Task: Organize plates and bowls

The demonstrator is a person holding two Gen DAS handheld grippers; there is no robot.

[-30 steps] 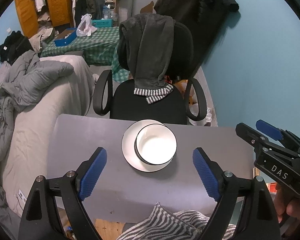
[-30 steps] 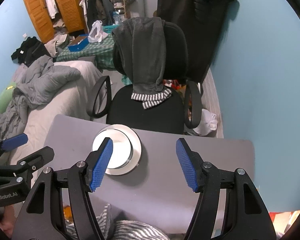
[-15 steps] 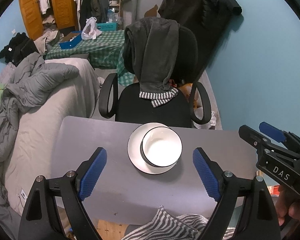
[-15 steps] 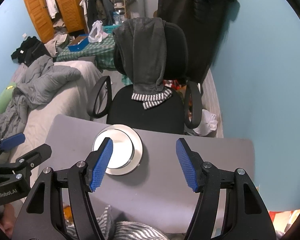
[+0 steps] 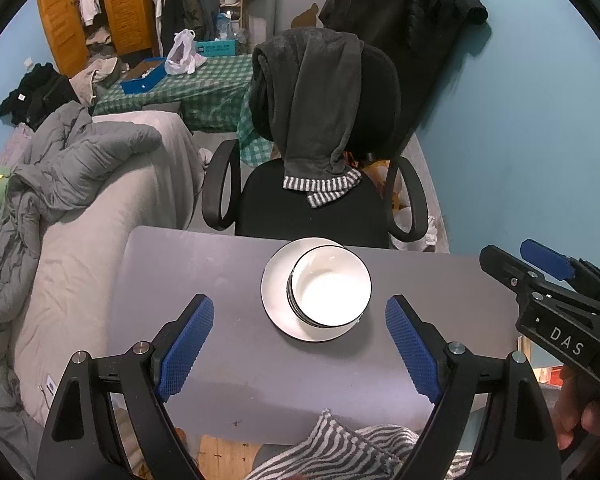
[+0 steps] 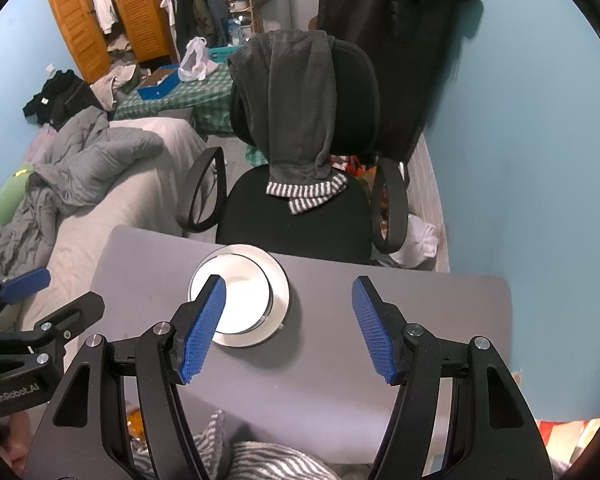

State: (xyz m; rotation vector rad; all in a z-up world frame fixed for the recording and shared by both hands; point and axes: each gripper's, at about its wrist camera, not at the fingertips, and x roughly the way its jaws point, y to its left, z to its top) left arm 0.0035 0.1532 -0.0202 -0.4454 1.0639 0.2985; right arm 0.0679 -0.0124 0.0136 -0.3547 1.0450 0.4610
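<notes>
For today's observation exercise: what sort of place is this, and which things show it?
Most likely a lived-in bedroom, not a kitchen: a bed with a rumpled grey duvet, clothes hanging by a wooden wardrobe, and an office chair behind the small grey table.

Right gripper (image 6: pixel 285 320) hung open above the counter (image 6: pixel 340 360); bowl (image 6: pixel 243 300) sat on plate (image 6: pixel 279 300) near the far edge.

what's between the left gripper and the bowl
Nothing visible. The left gripper hangs open above bare table, with the bowl on its plate straight ahead between the fingers' lines.
</notes>
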